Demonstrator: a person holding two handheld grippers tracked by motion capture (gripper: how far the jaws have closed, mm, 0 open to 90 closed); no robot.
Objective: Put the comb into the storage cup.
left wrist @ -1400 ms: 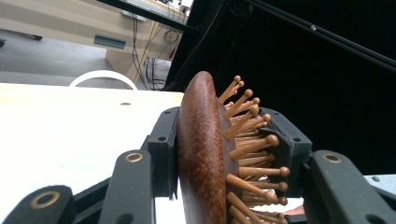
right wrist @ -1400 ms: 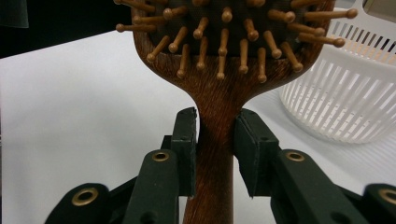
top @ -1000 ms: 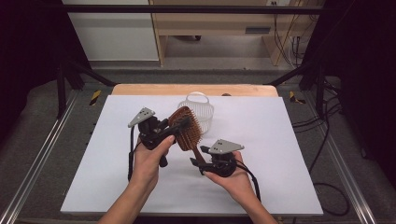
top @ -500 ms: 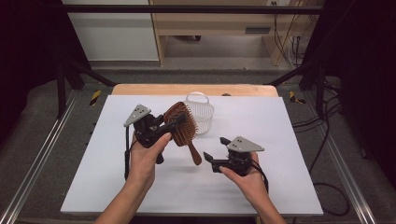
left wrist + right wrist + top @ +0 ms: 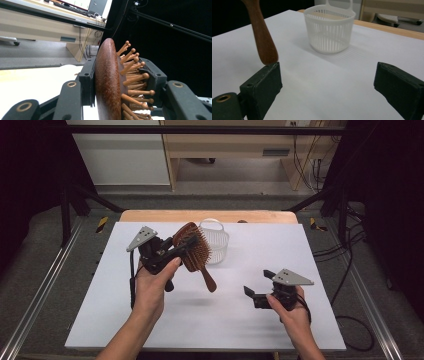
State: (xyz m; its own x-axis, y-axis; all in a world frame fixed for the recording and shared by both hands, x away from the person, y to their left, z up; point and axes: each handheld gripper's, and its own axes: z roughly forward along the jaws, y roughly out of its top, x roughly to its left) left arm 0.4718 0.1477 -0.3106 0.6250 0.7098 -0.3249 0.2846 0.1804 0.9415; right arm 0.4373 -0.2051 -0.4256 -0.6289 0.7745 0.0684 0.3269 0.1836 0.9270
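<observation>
White tabletop (image 5: 320,270), frame centre: left hand-held gripper (image 5: 186,241) clamps brown wooden bristle hairbrush (image 5: 194,251) aloft, partly hiding white slatted plastic basket (image 5: 216,242). Right hand-held gripper (image 5: 259,286), lower right, gapes empty.

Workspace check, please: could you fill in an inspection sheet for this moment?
Surface: white table top, wooden strip at far edge.
Job's things: wooden hairbrush held in the air, handle down; white slotted basket upright, empty inside.
Clutter: nothing seen.
Grippers: left gripper clamps the brush head; right gripper open, holding nothing.
Cables: black cable trails from the left gripper.
Surroundings: metal rails, dark frame, wooden furniture behind.
</observation>
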